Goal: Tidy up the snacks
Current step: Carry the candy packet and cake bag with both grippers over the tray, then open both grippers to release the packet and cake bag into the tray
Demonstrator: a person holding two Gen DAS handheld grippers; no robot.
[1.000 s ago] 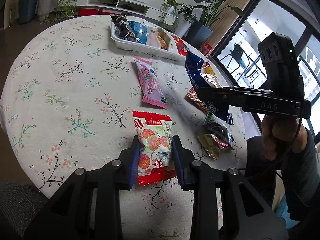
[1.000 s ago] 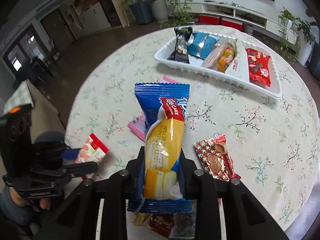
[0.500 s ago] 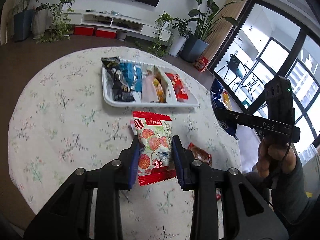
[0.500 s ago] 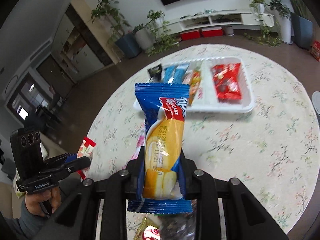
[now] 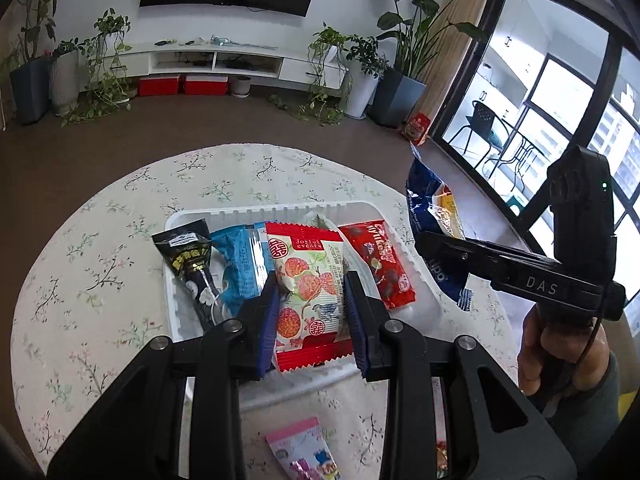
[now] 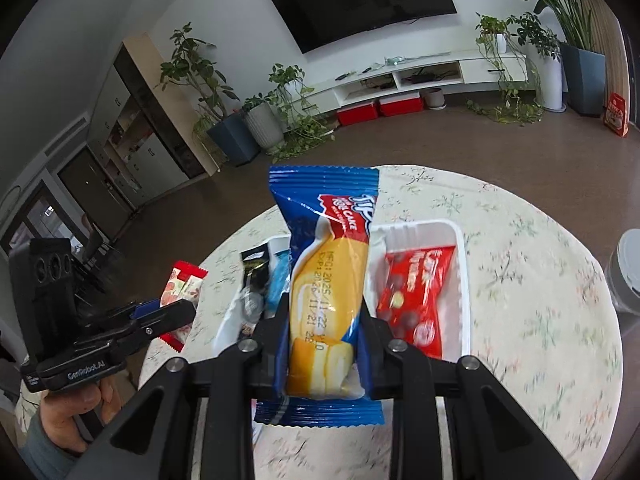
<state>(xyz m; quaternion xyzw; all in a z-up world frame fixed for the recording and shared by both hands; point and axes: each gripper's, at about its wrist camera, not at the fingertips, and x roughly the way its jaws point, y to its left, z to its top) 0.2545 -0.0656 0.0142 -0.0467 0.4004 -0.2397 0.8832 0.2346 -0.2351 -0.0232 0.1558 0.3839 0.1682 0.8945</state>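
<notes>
My left gripper (image 5: 311,300) is shut on a red and white fruit-print snack packet (image 5: 308,280) and holds it above the white divided tray (image 5: 276,210). In the tray lie a black packet (image 5: 188,258), a blue packet (image 5: 242,264) and a red chocolate packet (image 5: 382,266). My right gripper (image 6: 322,328) is shut on a blue and yellow roll cake packet (image 6: 330,280), held up over the same tray (image 6: 460,248). The left view shows the right gripper (image 5: 436,248) with the blue packet at the tray's right end. The right view shows the left gripper (image 6: 176,308) to the tray's left.
A round table with a floral cloth (image 5: 100,240) carries the tray. A pink packet (image 5: 304,450) lies on the near side of the cloth. A grey-lidded container (image 6: 628,272) stands at the table's right edge. Potted plants and a TV shelf stand behind.
Both grippers rose and travelled across the table toward the tray with their packets. The tray, far away before, now lies right beneath both packets.
</notes>
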